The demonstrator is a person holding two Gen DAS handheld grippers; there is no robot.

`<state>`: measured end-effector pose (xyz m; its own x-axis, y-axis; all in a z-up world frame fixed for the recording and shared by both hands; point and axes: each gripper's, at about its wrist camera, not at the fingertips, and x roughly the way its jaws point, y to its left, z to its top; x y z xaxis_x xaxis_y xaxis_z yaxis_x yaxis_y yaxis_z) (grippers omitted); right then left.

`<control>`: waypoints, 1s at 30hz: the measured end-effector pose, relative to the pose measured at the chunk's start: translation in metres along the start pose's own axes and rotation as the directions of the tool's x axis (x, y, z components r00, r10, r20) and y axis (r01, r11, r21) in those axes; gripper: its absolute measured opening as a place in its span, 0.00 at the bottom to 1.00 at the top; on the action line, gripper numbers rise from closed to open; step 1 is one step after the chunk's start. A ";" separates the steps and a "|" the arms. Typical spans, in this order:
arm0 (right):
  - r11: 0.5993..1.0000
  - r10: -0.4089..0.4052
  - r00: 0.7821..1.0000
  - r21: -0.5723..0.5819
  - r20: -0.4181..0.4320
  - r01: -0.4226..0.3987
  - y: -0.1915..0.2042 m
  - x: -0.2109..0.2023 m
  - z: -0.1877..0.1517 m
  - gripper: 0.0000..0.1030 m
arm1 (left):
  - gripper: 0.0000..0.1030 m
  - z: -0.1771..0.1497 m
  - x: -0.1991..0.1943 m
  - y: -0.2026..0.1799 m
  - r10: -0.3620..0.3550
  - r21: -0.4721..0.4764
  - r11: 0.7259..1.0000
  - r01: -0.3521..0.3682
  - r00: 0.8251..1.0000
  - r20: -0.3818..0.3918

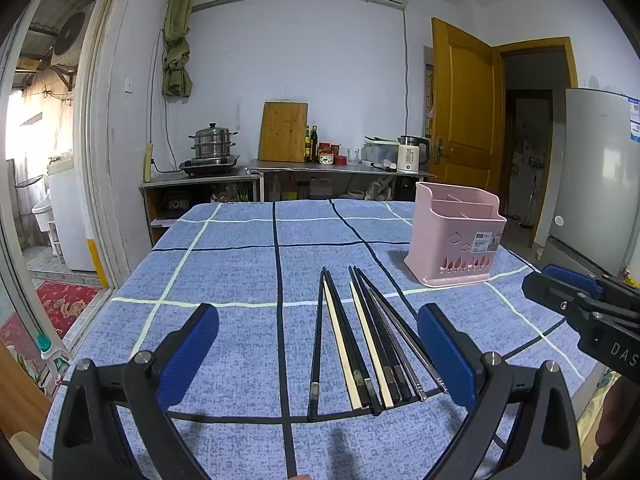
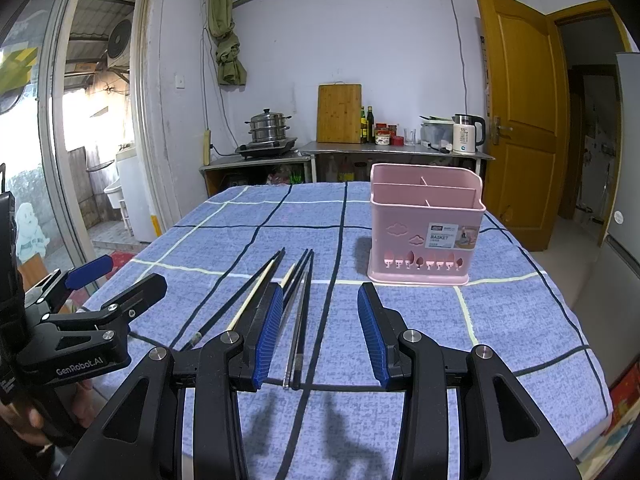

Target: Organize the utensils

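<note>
Several chopsticks (image 1: 360, 340), black, cream and metal, lie side by side on the blue checked tablecloth (image 1: 224, 272). They also show in the right wrist view (image 2: 298, 292). A pink utensil basket (image 1: 456, 236) with empty compartments stands upright at the back right, and shows in the right wrist view too (image 2: 424, 224). My left gripper (image 1: 318, 354) is open, hovering above the chopsticks' near ends. My right gripper (image 2: 320, 332) is open and empty, with the rightmost chopsticks between its fingers below. The right gripper appears at the right edge of the left wrist view (image 1: 580, 300).
The table's edges drop off on the left and right. Behind it stand a metal counter (image 1: 340, 168) with a steamer pot (image 1: 212, 144), cutting board, bottles and a kettle (image 1: 412, 154). A wooden door (image 1: 464, 108) and a fridge (image 1: 596, 176) are at the right.
</note>
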<state>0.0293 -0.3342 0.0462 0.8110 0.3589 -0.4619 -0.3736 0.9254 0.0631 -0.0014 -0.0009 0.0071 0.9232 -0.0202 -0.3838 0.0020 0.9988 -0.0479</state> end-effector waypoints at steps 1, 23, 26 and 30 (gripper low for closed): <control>1.000 0.000 1.000 0.001 0.000 0.000 0.000 0.000 0.000 0.39 | 0.98 0.000 0.000 0.000 0.001 0.001 1.000 -0.001 1.000 -0.001; 1.000 0.003 1.000 0.005 -0.001 -0.003 0.000 0.000 0.001 0.39 | 0.98 0.000 -0.001 -0.002 -0.006 -0.002 1.000 0.006 1.000 0.002; 1.000 0.003 1.000 0.004 -0.001 -0.003 0.000 0.000 -0.001 0.39 | 0.98 0.001 -0.001 -0.002 -0.007 -0.002 1.000 0.007 1.000 0.002; 1.000 0.003 1.000 0.004 -0.002 -0.003 0.000 0.001 -0.002 0.39 | 0.98 0.001 -0.001 -0.003 -0.007 0.000 1.000 0.007 1.000 0.002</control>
<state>0.0289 -0.3345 0.0438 0.8091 0.3617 -0.4632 -0.3742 0.9248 0.0685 -0.0020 -0.0040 0.0088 0.9241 -0.0273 -0.3811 0.0085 0.9987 -0.0509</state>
